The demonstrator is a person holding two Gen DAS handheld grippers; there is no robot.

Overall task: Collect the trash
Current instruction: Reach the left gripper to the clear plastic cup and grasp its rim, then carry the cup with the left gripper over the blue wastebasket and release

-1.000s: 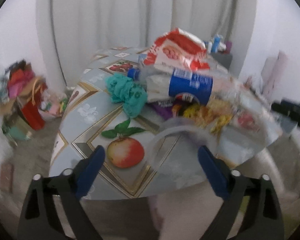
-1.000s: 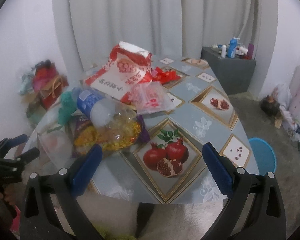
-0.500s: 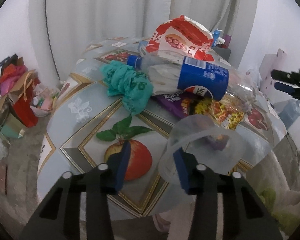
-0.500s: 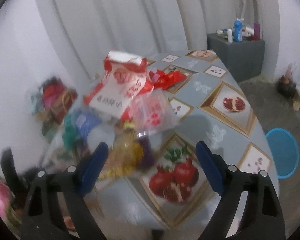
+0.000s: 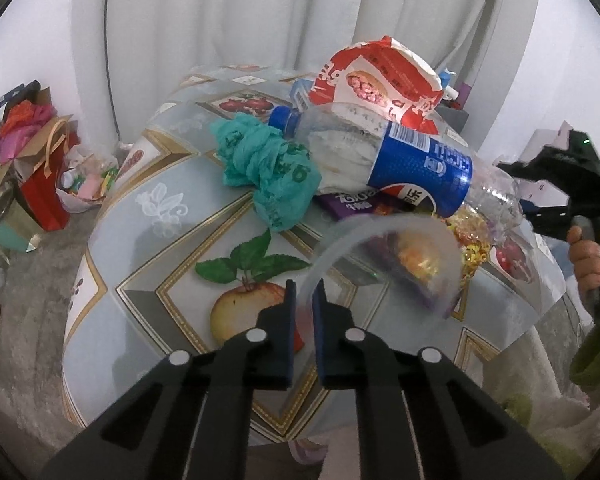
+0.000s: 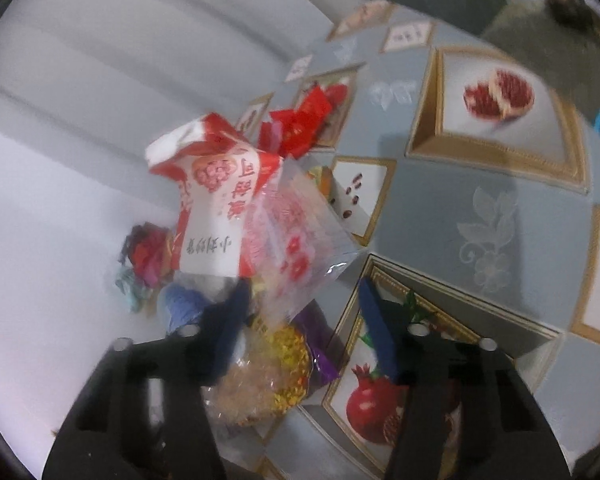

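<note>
Left wrist — clear cup (image 5: 384, 256) rim pinched between fingers (image 5: 288, 300)

Right gripper (image 6: 304, 304) with jaws apart over the fruit-patterned table (image 6: 440, 208). A clear plastic bag (image 6: 300, 240) lies between the fingers, just beside the red-and-white carton (image 6: 216, 208).

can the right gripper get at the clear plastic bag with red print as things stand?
Probably yes. The right gripper is open, and the clear plastic bag lies on top of the trash pile just ahead of its fingers, nothing covering it. The view is blurred, so the gap is hard to judge.
</note>
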